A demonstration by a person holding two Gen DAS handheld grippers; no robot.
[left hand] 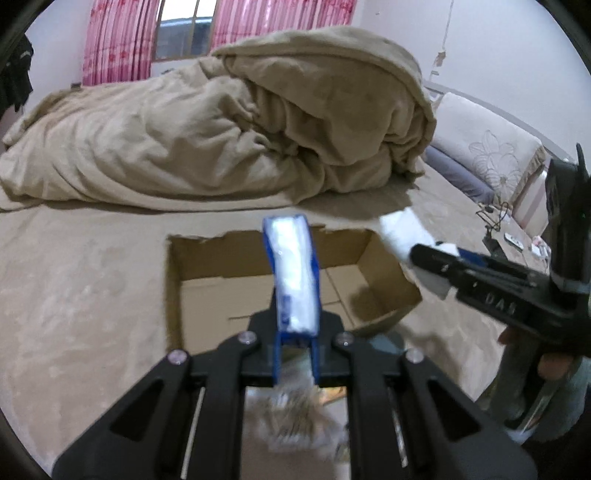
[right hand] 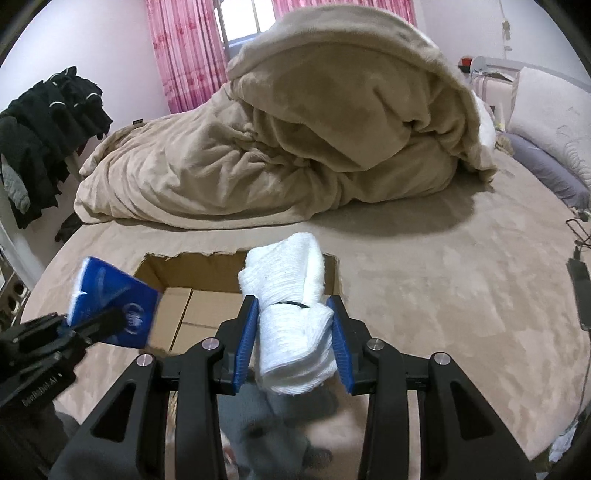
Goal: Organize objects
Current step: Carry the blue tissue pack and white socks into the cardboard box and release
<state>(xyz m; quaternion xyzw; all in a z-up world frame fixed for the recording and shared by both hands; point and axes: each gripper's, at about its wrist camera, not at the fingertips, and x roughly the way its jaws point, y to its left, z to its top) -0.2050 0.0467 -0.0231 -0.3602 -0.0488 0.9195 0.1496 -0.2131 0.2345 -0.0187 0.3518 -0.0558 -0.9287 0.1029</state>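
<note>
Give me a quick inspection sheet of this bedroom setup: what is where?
Surface: beige bed cover, bearing everything.
Job's things: open cardboard box, nothing seen inside; blue tissue pack; rolled white towel tied with a dark band.
Clutter: heaped beige duvet behind the box.
Grippers: left gripper shut on the tissue pack over the box; right gripper shut on the towel.
Cables: dark cable at the bed's right edge.
Surroundings: pink curtains, dark clothes hanging left, pillows right.

Dim, soft indoor light from the window (left hand: 184, 35) (fisheye-bent edges), foreground blurred, shadows faint
</note>
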